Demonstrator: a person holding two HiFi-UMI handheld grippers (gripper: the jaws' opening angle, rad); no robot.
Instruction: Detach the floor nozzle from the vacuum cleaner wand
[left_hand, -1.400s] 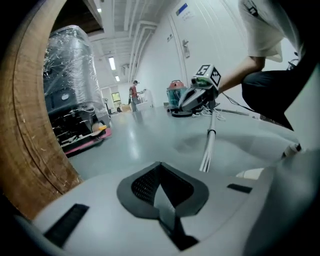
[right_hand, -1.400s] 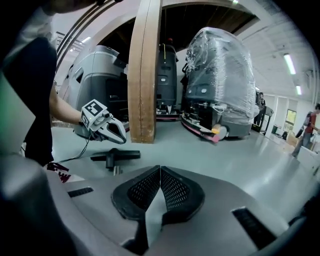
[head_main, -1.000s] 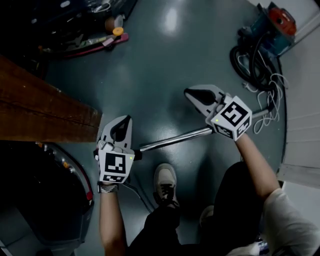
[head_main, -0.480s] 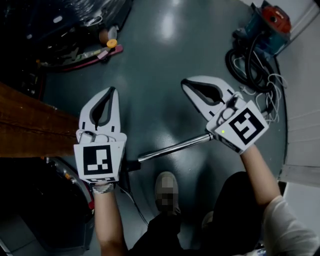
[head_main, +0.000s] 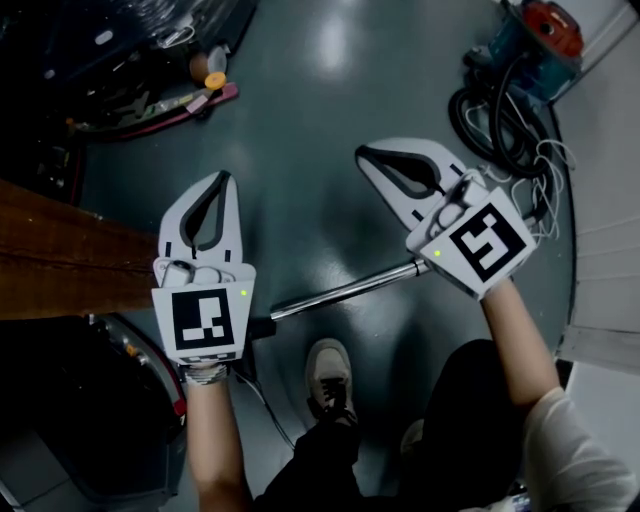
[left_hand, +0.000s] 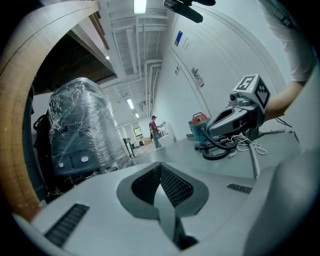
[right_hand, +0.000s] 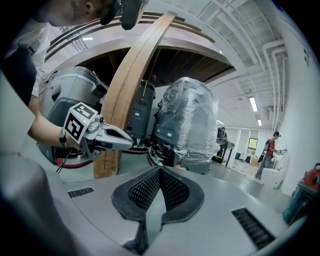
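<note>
**Both grippers shut and empty over the wand**

The left gripper (head_main: 224, 180) had its jaws pressed together with nothing between them. The right gripper (head_main: 363, 154) was likewise closed on nothing. Both were held over the floor (head_main: 300, 110), well apart, pointing away from the person.

The metal wand (head_main: 345, 288) lay on the floor behind the two sets of tips. It ran from under the right gripper's marker cube toward the left gripper's cube, and neither gripper touched it. Its end nearest the left gripper met a dark fitting (head_main: 260, 329); whether that was the floor nozzle could not be told.

A shoe (head_main: 330, 372) stood just behind the wand. Ahead and to the right of the right gripper sat a blue and red vacuum cleaner (head_main: 535, 40) with a coiled hose (head_main: 490, 125). A wooden beam (head_main: 60, 265) ran to the left of the left gripper.
</note>
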